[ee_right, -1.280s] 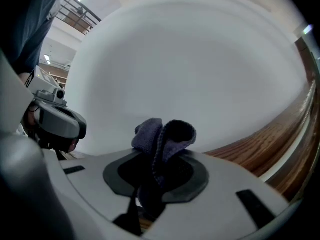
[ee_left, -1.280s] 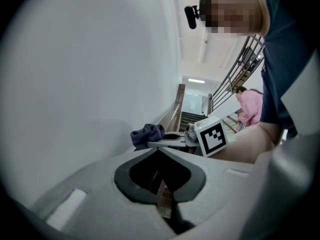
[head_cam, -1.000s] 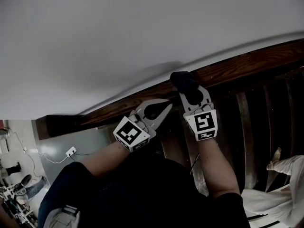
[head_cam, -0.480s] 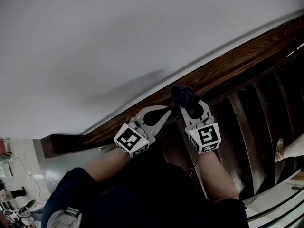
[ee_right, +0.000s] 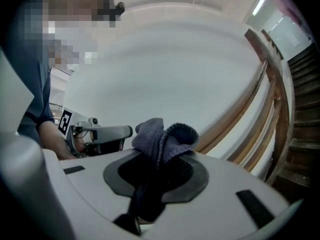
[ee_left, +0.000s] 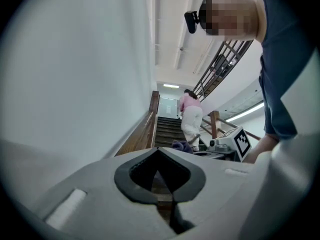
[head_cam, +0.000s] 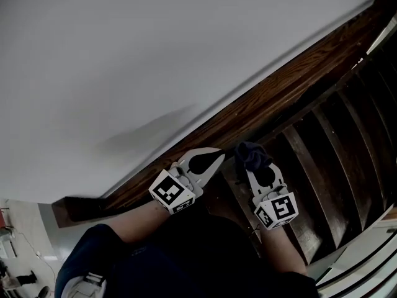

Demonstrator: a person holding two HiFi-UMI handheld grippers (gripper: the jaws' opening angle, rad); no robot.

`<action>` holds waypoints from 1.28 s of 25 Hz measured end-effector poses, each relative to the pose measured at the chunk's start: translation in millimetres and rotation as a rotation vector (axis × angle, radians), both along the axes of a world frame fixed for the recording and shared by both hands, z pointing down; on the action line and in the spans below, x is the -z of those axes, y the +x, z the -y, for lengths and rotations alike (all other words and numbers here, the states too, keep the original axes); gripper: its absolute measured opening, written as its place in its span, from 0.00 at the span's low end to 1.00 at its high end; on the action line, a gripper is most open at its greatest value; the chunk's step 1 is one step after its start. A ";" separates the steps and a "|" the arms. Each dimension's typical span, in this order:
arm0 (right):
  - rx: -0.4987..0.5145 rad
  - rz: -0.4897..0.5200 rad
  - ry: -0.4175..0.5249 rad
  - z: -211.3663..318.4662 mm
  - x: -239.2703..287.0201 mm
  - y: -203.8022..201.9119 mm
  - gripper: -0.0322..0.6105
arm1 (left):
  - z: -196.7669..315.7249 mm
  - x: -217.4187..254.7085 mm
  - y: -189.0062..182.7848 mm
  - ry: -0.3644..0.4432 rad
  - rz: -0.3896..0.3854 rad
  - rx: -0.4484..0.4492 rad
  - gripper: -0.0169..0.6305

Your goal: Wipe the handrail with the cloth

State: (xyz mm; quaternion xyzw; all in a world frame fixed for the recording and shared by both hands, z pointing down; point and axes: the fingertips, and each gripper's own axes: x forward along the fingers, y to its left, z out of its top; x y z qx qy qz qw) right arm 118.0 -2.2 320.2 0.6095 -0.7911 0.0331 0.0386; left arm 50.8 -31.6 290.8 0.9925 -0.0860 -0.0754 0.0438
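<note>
Stairwell, seen steeply from above.

- Wooden handrail (head_cam: 279, 85) runs on a diagonal from lower left to upper right along a plain white wall (head_cam: 155, 54). Dark stair treads (head_cam: 322, 154) lie on its far side from the wall.
- Right hand-held gripper (head_cam: 254, 166): jaws clamped on a dark blue cloth (head_cam: 250, 154). In the right gripper view the cloth (ee_right: 162, 136) is bunched and stands up past the jaw tips (ee_right: 160, 154), with a tail pinched down between the pads.
- The cloth sits just beside the handrail's stair-side edge, over the treads. Contact with the wood cannot be confirmed. From the right gripper view the handrail (ee_right: 252, 101) curves away to the right, apart from the cloth.
- Left hand-held gripper (head_cam: 217, 156): jaws closed tip to tip with nothing between them, only the hollow between the pads showing (ee_left: 159, 150). It points at the handrail just left of the right one, close to the lower edge.
- Left gripper view looks up the flight: the handrail (ee_left: 145, 131) on the left, the cloth (ee_left: 181, 145) and the right gripper's marker cube (ee_left: 241, 141) low at right.
- A person in a pink top and white trousers (ee_left: 191, 116) is on the stairs higher up.
</note>
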 end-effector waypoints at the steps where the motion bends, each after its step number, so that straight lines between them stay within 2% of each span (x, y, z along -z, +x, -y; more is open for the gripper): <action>1: -0.011 0.009 0.001 -6.4 1.6 1.6 0.20 | -4.9 2.1 2.4 -0.001 0.000 -0.015 0.03; 9: -0.063 0.020 0.044 -32.1 16.4 7.5 0.20 | -35.0 11.8 17.5 0.003 -0.015 -0.095 0.03; 32: -0.007 0.001 0.046 -31.2 23.7 -6.2 0.20 | -39.0 12.4 7.0 0.002 -0.017 -0.067 0.03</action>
